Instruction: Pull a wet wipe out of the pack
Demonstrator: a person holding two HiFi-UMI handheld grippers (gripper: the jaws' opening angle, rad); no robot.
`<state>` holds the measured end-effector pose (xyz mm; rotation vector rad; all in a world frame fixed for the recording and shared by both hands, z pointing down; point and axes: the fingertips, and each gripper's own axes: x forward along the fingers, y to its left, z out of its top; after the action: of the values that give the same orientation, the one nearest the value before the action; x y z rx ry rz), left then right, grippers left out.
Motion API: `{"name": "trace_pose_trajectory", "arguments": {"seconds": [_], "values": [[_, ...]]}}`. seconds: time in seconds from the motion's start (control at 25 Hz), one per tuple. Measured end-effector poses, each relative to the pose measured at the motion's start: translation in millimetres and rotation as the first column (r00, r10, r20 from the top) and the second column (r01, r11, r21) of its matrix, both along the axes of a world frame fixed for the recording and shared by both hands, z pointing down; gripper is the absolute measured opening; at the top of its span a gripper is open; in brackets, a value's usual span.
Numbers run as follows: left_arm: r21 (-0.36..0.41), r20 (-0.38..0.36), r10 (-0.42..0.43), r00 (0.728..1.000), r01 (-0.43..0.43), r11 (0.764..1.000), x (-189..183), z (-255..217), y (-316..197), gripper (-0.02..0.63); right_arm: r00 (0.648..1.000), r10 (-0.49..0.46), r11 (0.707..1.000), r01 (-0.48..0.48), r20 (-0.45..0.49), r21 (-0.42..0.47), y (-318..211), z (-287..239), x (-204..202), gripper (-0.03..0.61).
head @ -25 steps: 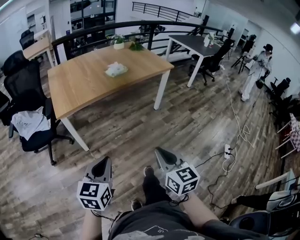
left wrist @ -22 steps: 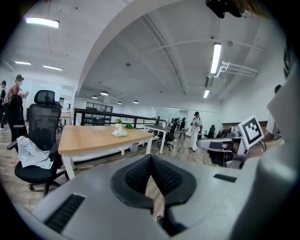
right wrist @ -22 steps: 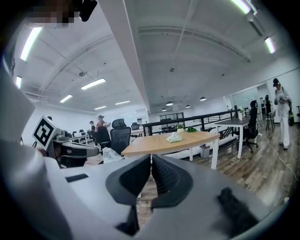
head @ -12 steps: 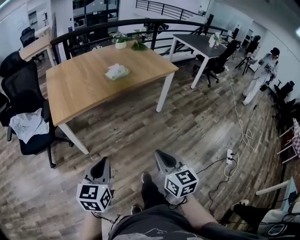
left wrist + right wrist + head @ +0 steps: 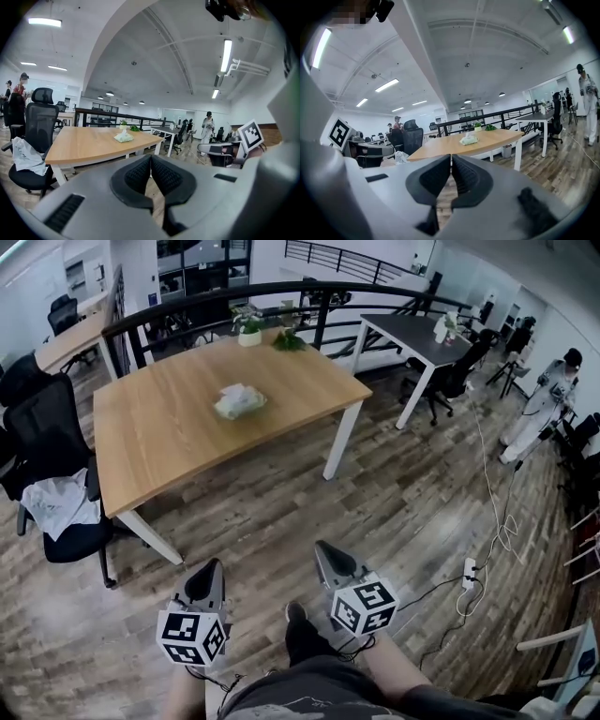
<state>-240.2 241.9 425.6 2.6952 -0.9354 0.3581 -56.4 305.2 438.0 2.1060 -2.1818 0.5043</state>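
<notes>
Pack is sitting on the bench, well apart, so left tongs and right tongs are hanging closed, empty.

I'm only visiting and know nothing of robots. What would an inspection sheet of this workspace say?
Surface: wooden table, mostly bare.
Job's things: wet wipe pack near the table's middle, white tuft on top.
Clutter: potted plant at the table's far edge.
Grippers: left gripper and right gripper both shut, empty, over the floor.
Cables: white cable and power strip on the floor, right side.
Surroundings: office chair draped with white cloth, dark table, railing, a person standing far right.
</notes>
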Motion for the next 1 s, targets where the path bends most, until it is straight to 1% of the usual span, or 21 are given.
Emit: {"name": "trace_pose_trajectory", "arguments": {"seconds": [0.12,0.36,0.52,0.84,1.0], "values": [[0.001,0.009,-0.004,1.0,0.004,1.0,18,1,-20,0.015,1.0,-0.019,1.0,0.019,0.004,-0.005,-24,3,18,0.026],[0.005,0.031,-0.044,0.999,0.043,0.999,61,-1,-64,0.015,0.999,-0.035,0.999,0.035,0.013,-0.008,-72,1,70,0.026],[0.008,0.034,-0.056,0.998,0.056,0.998,88,-2,-84,0.015,0.999,-0.045,0.999,0.046,0.016,-0.006,-95,1,99,0.026],[0.007,0.058,-0.081,0.995,0.081,0.997,135,3,-117,0.015,0.996,-0.083,0.996,0.084,0.033,-0.017,-130,11,143,0.026],[0.001,0.047,-0.098,0.994,0.098,0.995,154,0,-134,0.015,0.993,-0.111,0.994,0.112,0.037,-0.019,-148,13,155,0.026]]}}
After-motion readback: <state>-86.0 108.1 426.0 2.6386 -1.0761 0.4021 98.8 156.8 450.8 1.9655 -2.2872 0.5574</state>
